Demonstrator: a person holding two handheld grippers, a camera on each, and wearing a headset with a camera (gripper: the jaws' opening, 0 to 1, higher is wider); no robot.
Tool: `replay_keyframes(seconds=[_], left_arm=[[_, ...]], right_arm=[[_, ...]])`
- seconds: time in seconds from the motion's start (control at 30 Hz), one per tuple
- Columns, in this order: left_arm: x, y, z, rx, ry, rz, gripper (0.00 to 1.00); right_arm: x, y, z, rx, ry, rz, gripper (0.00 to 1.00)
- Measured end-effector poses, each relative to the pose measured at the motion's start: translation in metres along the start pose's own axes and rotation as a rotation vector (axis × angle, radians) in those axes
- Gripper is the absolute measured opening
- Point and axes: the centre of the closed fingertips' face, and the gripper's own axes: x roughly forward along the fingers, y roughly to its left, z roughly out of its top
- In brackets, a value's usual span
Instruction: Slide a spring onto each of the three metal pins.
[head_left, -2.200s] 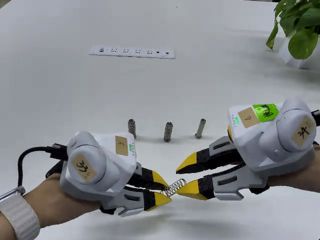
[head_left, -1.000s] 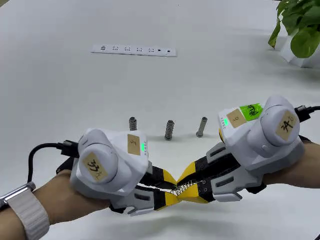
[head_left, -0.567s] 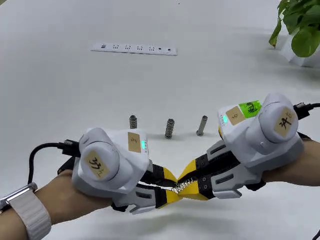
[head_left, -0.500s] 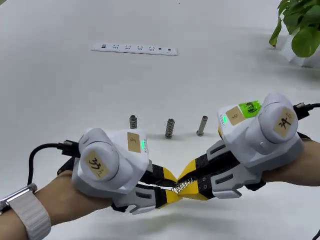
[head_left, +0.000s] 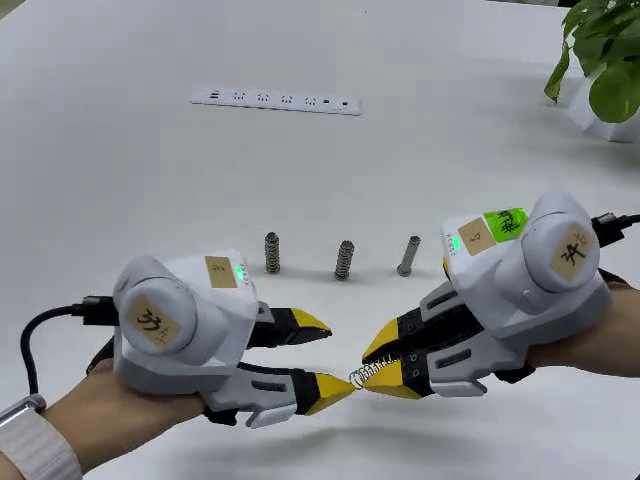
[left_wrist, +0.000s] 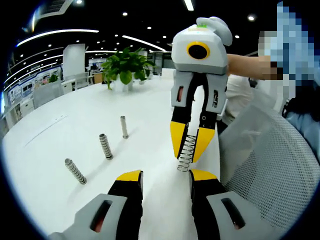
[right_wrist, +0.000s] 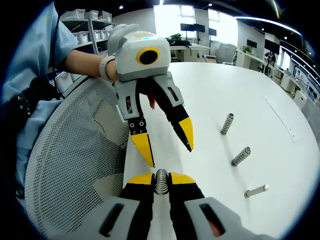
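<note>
From the headset, the head view looks forward and down over the white table, close above the left gripper and the right gripper. Each gripper view sits low near the tabletop, aimed along its own jaws straight at the opposite gripper, which is close by. All three views share the spring and the row of three pins.
</note>
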Motion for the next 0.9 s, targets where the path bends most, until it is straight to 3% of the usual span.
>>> replay_keyframes(seconds=[0.17,0.43,0.9], left_arm=[[-0.011,0.017,-0.001,-0.058,-0.037,0.083,0.54],[-0.024,0.033,-0.007,-0.107,-0.041,0.195,0.74],[-0.038,0.05,-0.018,-0.19,-0.025,0.3,1.0]], right_arm=[[-0.002,-0.005,-0.007,0.003,0.017,-0.01,0.12],[-0.007,-0.017,-0.02,0.004,0.063,-0.015,0.12],[-0.03,-0.05,-0.031,-0.059,0.169,-0.025,0.12]])
